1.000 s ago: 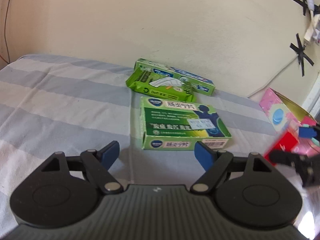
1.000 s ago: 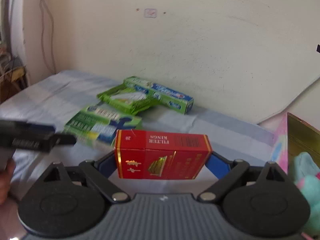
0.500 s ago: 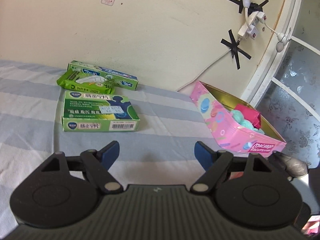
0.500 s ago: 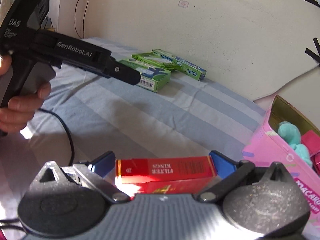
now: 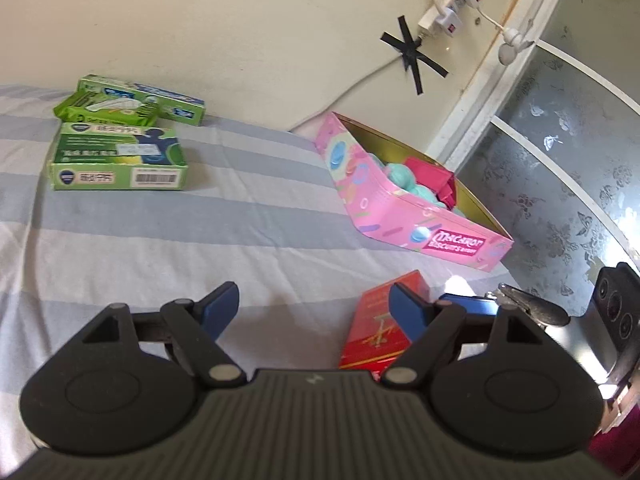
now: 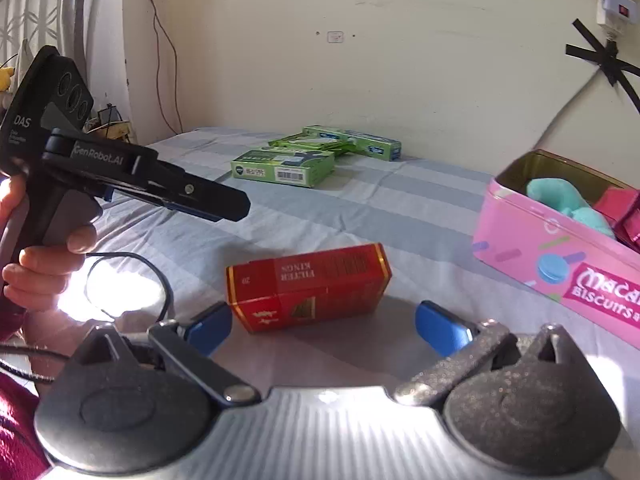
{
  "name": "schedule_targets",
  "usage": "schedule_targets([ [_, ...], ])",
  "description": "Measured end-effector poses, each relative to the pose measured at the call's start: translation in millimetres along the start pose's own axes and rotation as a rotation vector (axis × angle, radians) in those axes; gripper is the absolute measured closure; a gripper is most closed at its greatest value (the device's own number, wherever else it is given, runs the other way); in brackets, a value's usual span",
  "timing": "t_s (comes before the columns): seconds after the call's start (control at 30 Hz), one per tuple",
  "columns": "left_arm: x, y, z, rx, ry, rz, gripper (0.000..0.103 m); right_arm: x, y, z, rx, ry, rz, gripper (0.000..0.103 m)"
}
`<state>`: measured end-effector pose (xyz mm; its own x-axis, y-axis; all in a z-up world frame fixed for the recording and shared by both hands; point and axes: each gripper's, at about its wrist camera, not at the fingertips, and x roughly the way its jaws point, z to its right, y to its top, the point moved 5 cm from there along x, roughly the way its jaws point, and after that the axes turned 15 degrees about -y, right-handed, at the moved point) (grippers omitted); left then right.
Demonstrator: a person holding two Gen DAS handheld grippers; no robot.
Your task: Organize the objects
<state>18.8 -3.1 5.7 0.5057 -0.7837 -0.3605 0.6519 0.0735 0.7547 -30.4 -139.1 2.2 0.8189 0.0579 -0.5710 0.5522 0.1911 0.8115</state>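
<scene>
- Since the earlier frames, the red rectangular cardboard pack with gold trim (image 6: 308, 286) has left the right gripper (image 6: 323, 326): a second ago it was clamped between the blue pads, and now it lies flat on the striped blue-and-white bedsheet (image 6: 400, 216), just ahead of the fingertips.
- Right gripper's jaws have just been opening and now stand wide apart, with the red pack in front of them and neither pad touching it.
- Both cameras have also swung towards the pink tin, which was at the frame edge a second ago.
- In the left wrist view the left gripper (image 5: 316, 310) hovers above the sheet with its jaws partly spread and nothing between them; the red pack (image 5: 372, 332) shows behind its right finger.
- Seen from the right wrist, the left gripper's black body (image 6: 120, 172) is held by a hand (image 6: 44, 256) at the left, above the sheet.
- To the right sits the open pink biscuit tin with a gold inside (image 6: 532, 244), holding teal soft pieces and a red item.
- Near the cream wall (image 5: 260, 32) lie a green medicine box with a barcode (image 5: 118, 158), a green flat packet (image 5: 106, 108) and a long green-and-blue carton (image 5: 168, 98), grouped together, well apart from the red pack.
</scene>
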Motion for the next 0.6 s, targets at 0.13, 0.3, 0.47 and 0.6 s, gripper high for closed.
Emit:
schedule_targets([
  [0.13,26,-6,21,0.038,-0.046,-0.068,0.021,-15,0,17,0.030,-0.008,0.021,0.001],
  [0.3,62,-31,36,0.099,-0.033,-0.203,0.021,-30,-14,38,0.040,-0.056,0.020,0.000],
  [0.47,79,-44,57,0.194,-0.043,-0.259,0.020,-33,-33,45,0.040,-0.067,-0.008,0.000],
  [0.6,80,-42,82,0.330,-0.018,-0.244,0.019,-34,-44,49,0.041,-0.084,-0.014,0.000],
])
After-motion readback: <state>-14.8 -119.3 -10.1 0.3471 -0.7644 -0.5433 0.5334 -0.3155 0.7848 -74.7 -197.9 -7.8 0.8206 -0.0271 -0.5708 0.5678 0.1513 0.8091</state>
